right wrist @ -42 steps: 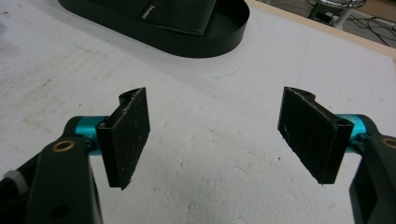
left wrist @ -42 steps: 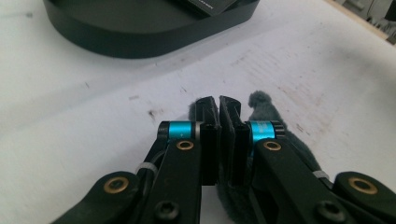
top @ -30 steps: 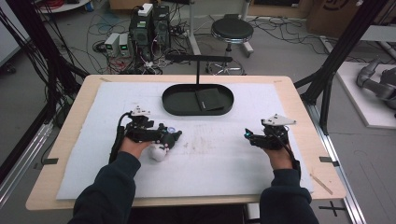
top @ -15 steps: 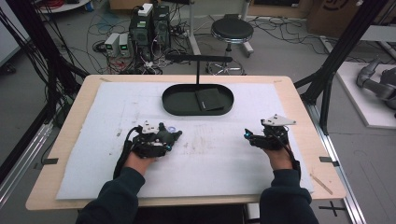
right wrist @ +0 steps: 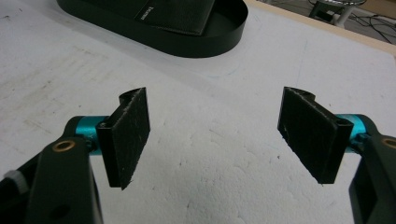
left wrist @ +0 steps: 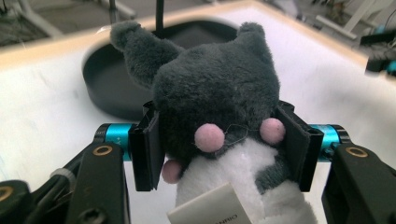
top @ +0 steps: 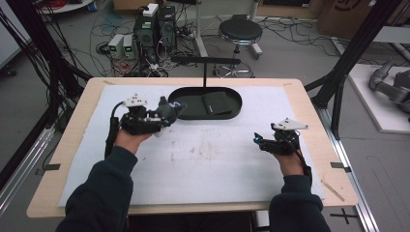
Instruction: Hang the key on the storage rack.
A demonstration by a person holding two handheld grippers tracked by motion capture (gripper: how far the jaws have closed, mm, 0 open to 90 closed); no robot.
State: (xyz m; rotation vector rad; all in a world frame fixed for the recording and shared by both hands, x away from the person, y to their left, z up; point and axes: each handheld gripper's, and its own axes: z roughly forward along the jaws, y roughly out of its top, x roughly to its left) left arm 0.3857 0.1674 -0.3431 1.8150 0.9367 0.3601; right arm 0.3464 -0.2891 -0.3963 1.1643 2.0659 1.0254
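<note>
On the white table cover [top: 203, 164] stands a black tray [top: 193, 113] with a wallet [top: 216, 102] inside. The left gripper [left wrist: 219, 140] clamps a grey plush toy [left wrist: 215, 88] near the tray's rim, seemingly not yet placed. The right gripper [right wrist: 219, 135] is wide, holding nothing.

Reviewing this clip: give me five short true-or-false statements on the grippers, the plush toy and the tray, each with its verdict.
1. The left gripper is shut on the plush toy. True.
2. The right gripper holds the wallet. False: its jaws stand open and empty above the white mat.
3. The black tray is empty. False: a dark wallet lies in it.
4. The plush toy is grey with pink spots. True.
5. The plush toy lies in the tray. False: it is held near the tray's left end.
</note>
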